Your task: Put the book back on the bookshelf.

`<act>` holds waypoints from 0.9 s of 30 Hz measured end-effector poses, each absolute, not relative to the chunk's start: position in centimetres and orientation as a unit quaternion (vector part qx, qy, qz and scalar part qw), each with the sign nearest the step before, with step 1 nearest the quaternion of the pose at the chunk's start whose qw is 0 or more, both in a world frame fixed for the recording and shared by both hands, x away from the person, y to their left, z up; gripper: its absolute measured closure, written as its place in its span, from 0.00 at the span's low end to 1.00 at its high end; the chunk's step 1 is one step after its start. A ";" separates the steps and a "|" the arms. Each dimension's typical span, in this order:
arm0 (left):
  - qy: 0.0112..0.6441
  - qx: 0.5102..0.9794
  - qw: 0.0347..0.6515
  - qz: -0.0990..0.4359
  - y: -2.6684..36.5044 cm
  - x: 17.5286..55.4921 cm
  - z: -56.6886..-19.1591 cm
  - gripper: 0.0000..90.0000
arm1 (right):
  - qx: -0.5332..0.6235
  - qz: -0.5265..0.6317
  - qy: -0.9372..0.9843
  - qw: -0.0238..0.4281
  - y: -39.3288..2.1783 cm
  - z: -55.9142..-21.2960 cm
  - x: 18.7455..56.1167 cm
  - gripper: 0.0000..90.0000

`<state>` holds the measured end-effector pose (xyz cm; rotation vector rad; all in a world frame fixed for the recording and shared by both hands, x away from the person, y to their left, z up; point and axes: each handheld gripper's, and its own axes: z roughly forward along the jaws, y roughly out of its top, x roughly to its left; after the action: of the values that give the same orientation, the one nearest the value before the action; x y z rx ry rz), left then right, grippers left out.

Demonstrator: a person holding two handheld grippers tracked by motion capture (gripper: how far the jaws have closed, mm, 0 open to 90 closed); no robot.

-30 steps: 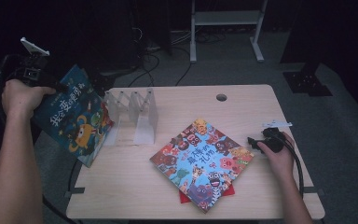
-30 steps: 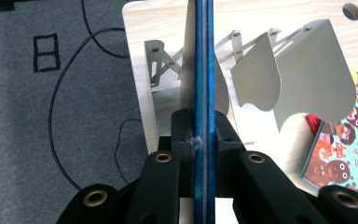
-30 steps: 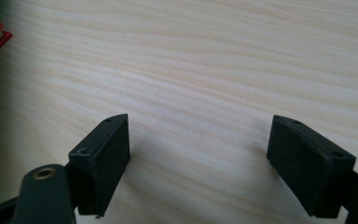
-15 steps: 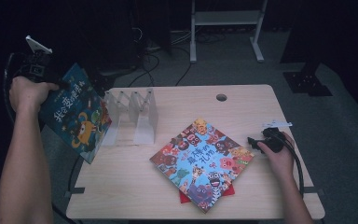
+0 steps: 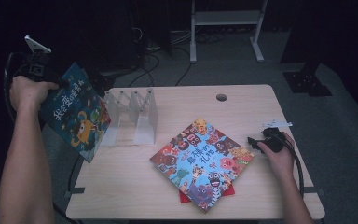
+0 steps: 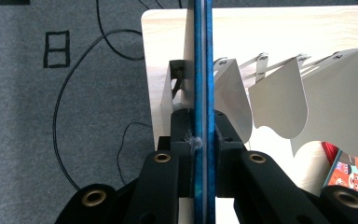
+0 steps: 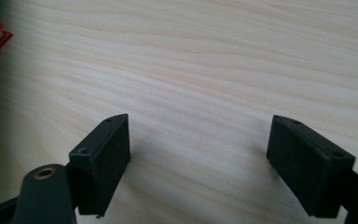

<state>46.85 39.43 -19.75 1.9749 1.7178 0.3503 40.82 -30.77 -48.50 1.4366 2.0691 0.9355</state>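
Clamping blue picture book (image 5: pixel 77 114) off table's (image 5: pixel 121 186) left edge, left gripper (image 6: pixel 200 140) beside empty white divider rack (image 5: pixel 133 114); right gripper (image 7: pixel 198 154) wide open, empty, on bare wood near colourful book (image 5: pixel 203 161).

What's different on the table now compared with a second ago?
Little. The left hand-held gripper, still shut on the blue book, has shifted it slightly up and left beside the white book rack. The right hand-held gripper stays open on the table, and the colourful book lies as before.
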 end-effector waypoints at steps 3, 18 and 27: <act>0.629 0.726 0.248 0.129 39.6 46.8 -19.9 0.87 | 0.521 0.339 0.750 0.225 -30.8 -48.5 40.8 0.22; 0.614 0.735 0.250 0.143 39.3 46.3 -19.3 0.70 | 0.521 0.339 0.750 0.225 -30.8 -48.5 40.8 0.22; 0.593 0.737 0.274 0.173 39.6 45.5 -17.9 0.66 | 0.521 0.339 0.750 0.225 -30.8 -48.5 40.8 0.22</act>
<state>45.53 39.57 -17.91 1.9836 1.5942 0.4656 40.81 -30.76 -48.50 1.4379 2.0695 0.9357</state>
